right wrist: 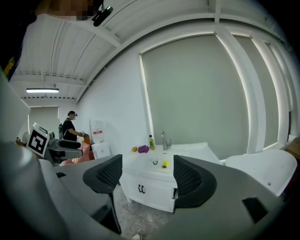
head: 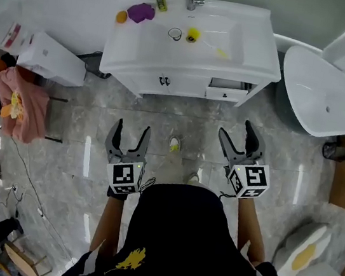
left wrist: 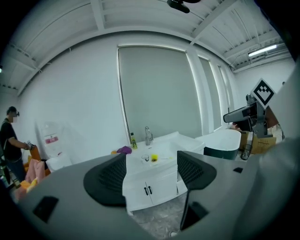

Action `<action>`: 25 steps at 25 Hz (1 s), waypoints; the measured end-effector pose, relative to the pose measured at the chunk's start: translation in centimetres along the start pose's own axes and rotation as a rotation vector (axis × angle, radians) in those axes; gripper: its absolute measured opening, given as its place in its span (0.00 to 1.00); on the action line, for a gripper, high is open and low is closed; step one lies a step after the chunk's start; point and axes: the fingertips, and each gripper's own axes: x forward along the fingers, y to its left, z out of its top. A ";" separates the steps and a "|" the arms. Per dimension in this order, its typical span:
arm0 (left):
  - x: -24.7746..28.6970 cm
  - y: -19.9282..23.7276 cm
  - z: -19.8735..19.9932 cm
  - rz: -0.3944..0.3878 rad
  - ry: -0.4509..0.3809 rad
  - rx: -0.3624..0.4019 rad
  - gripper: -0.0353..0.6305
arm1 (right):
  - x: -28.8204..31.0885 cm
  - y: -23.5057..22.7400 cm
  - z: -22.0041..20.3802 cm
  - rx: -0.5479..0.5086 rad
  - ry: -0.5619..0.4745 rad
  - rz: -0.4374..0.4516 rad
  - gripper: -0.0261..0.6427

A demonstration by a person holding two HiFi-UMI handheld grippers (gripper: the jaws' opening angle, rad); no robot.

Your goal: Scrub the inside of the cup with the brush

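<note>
A clear cup (head: 175, 33) stands in the basin of the white vanity sink (head: 247, 65) at the top of the head view. A yellow brush (head: 193, 35) lies just right of it, handle trailing right. Both grippers hover over the marble floor, well short of the vanity. My left gripper (head: 133, 127) is open and empty; between its jaws the cup (left wrist: 145, 159) and brush (left wrist: 154, 158) show far off. My right gripper (head: 235, 128) is open and empty too, framing the cup (right wrist: 154, 162) and brush (right wrist: 165, 164).
On the vanity top sit a purple item (head: 140, 12), an orange ball (head: 121, 16), a bottle (head: 161, 0) and the faucet (head: 191, 1). A white bathtub (head: 324, 92) stands to the right. White boxes (head: 52, 58) and a pink cloth (head: 20, 102) lie left. A person (right wrist: 70, 126) stands far left.
</note>
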 end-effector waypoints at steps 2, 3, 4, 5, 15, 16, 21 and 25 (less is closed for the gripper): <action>2.4 1.4 0.1 -0.012 -0.025 -0.033 0.57 | 1.8 0.1 0.6 -0.031 0.008 -0.015 0.57; 3.6 2.0 0.2 -0.023 -0.035 -0.053 0.57 | 2.7 0.1 1.0 -0.045 0.013 -0.025 0.57; 5.0 2.6 0.3 -0.038 -0.042 -0.069 0.57 | 3.7 -0.2 1.5 -0.052 0.015 -0.041 0.57; 6.4 3.1 0.6 -0.057 -0.047 -0.078 0.57 | 4.7 -0.5 2.2 -0.051 0.015 -0.063 0.57; 18.2 8.2 -1.1 -0.257 -0.027 -0.067 0.57 | 15.7 0.5 7.6 -0.024 -0.031 -0.163 0.57; 18.8 8.4 -1.2 -0.277 -0.022 -0.076 0.57 | 16.3 0.7 7.9 -0.027 -0.035 -0.166 0.57; 21.2 9.0 -2.0 -0.329 -0.007 -0.066 0.57 | 19.5 0.5 6.9 -0.030 0.011 -0.170 0.57; 24.1 9.7 -3.5 -0.345 0.055 -0.072 0.57 | 22.1 -0.7 6.1 -0.039 0.063 -0.175 0.57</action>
